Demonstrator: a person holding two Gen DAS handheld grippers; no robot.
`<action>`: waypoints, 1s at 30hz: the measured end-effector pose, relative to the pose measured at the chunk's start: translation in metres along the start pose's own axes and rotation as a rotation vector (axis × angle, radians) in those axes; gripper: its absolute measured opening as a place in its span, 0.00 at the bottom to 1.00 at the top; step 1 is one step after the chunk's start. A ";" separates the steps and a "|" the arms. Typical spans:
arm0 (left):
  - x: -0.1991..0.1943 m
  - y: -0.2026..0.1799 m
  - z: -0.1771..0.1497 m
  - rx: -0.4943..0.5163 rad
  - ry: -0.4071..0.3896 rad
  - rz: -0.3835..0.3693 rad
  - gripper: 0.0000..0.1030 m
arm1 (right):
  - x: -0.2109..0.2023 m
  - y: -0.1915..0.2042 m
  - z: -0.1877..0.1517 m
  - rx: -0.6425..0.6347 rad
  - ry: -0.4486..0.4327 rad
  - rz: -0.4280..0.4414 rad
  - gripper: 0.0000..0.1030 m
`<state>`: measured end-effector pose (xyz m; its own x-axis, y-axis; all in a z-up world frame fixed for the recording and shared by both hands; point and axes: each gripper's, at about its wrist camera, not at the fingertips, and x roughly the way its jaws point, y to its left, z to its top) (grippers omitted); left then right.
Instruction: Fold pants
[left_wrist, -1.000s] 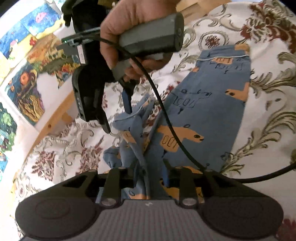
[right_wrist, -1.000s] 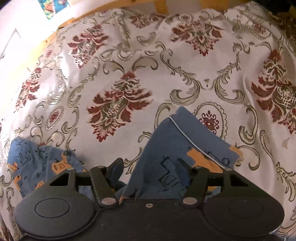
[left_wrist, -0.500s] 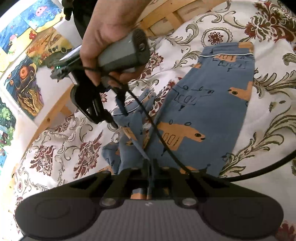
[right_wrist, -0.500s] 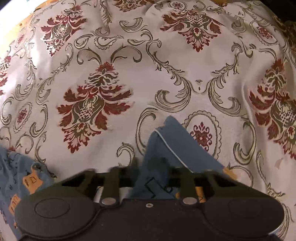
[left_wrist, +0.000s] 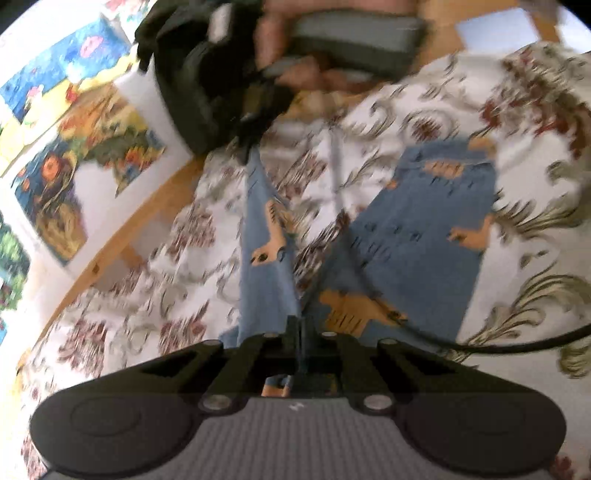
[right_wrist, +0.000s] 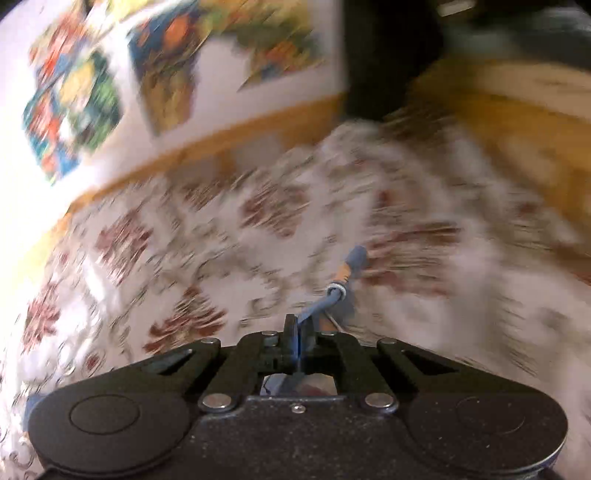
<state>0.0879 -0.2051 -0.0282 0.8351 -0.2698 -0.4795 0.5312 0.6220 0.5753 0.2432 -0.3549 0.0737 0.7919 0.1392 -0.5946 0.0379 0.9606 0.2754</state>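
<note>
Both views blurred w/ motion now; 1 s ago were sharp and near still. Left gripper (left_wrist: 298, 334) clamped tight on pants (left_wrist: 417, 236) fabric near the crotch end; a sec ago jaws stood apart w/ cloth bunched between, half a sec ago closing. Right gripper (right_wrist: 298, 338) likewise pinched shut on a thin twist of blue hem; earlier wide open over a flat leg corner. In left view, right gripper (left_wrist: 247, 146) now high up by the wall end of the bed (left_wrist: 535, 266), person's hand (left_wrist: 295, 55) on its grip at top, and one leg (left_wrist: 266, 240) drawn out into a long taut strip between the two grippers. Was a crumpled heap before. Other leg flat on the floral cover, hem far end, seems unmoved. Cable (left_wrist: 480, 345) trailing across it.

Meaning, as a guess: grasp phase done, crumpled leg being stretched straight. Likely next: lay it flat, either beside or onto the flat leg, then fold lengthwise. Fold proper not yet started. Risk: thin pinch at hem could slip under tension.
</note>
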 end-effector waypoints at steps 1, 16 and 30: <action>-0.004 -0.001 0.000 0.016 -0.022 -0.018 0.01 | -0.015 -0.011 -0.013 0.041 -0.016 -0.044 0.00; 0.000 -0.010 -0.026 0.081 0.011 -0.166 0.01 | -0.049 -0.048 -0.118 0.269 0.048 -0.335 0.00; -0.001 -0.015 -0.029 0.100 0.034 -0.190 0.01 | -0.053 -0.068 -0.139 0.422 0.097 -0.353 0.28</action>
<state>0.0751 -0.1929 -0.0559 0.7139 -0.3493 -0.6070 0.6918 0.4861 0.5340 0.1141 -0.3936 -0.0189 0.6277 -0.1330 -0.7670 0.5475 0.7759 0.3136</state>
